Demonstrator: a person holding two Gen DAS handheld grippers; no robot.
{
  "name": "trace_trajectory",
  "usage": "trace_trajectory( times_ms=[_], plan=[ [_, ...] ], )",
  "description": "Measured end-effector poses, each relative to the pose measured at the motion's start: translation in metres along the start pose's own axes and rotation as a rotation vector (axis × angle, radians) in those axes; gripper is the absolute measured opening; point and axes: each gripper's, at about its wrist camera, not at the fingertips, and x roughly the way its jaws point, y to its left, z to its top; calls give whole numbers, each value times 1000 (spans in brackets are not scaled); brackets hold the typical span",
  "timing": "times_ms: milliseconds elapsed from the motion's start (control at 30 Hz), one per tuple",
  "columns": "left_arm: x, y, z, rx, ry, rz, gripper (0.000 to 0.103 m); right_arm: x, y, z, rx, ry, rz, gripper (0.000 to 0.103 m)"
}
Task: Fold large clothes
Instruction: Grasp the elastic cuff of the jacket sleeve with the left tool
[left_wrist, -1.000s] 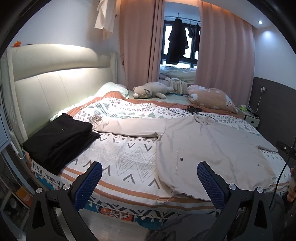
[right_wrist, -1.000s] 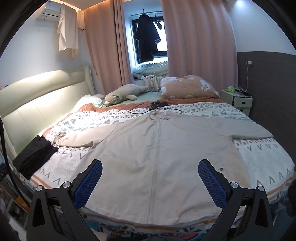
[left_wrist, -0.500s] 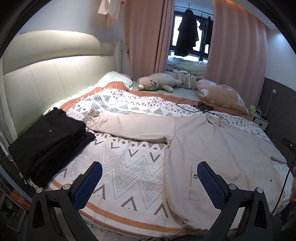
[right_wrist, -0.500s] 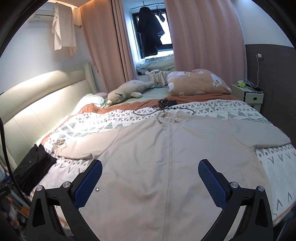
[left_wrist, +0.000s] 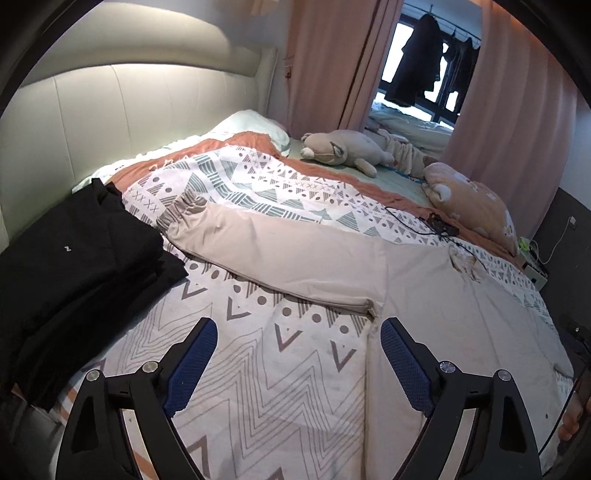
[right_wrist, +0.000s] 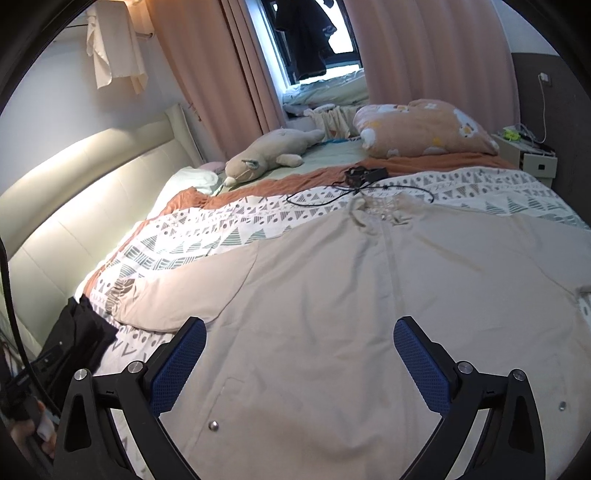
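A large beige zip jacket (right_wrist: 369, 295) lies flat, front up, on the patterned bedspread (left_wrist: 266, 369). Its left sleeve (left_wrist: 280, 254) stretches out toward the headboard, with a gathered cuff (left_wrist: 181, 214). My left gripper (left_wrist: 295, 354) is open and empty, hovering over the bedspread just below the sleeve's armpit. My right gripper (right_wrist: 299, 354) is open and empty above the jacket's lower front, near its zip line. The jacket's body also shows in the left wrist view (left_wrist: 461, 332).
A stack of folded black clothes (left_wrist: 74, 266) sits at the bed's left edge, also visible in the right wrist view (right_wrist: 77, 332). A plush toy (right_wrist: 269, 155), a peach pillow (right_wrist: 424, 125) and a black cable with charger (right_wrist: 362, 177) lie beyond the collar. A nightstand (right_wrist: 532, 155) stands at the right.
Both grippers have moved forward and lower over the bed. The left one has closed in on the sleeve, the right one on the jacket front. Both jaws stay open.
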Motion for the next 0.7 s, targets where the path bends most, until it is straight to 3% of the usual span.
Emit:
trace_trajectory(
  times_ms=[167, 267, 500, 700],
  plan=[
    [40, 30, 24, -71, 37, 36, 80, 49, 13, 10, 19, 64, 20, 81],
    [64, 46, 36, -112, 64, 59, 73, 76, 20, 11, 21, 95, 41, 75],
    [129, 73, 55, -179, 143, 109, 65, 124, 15, -10, 22, 174, 62, 52],
    [179, 92, 60, -244, 200, 157, 63, 149, -6, -24, 42, 225, 1, 49]
  ],
)
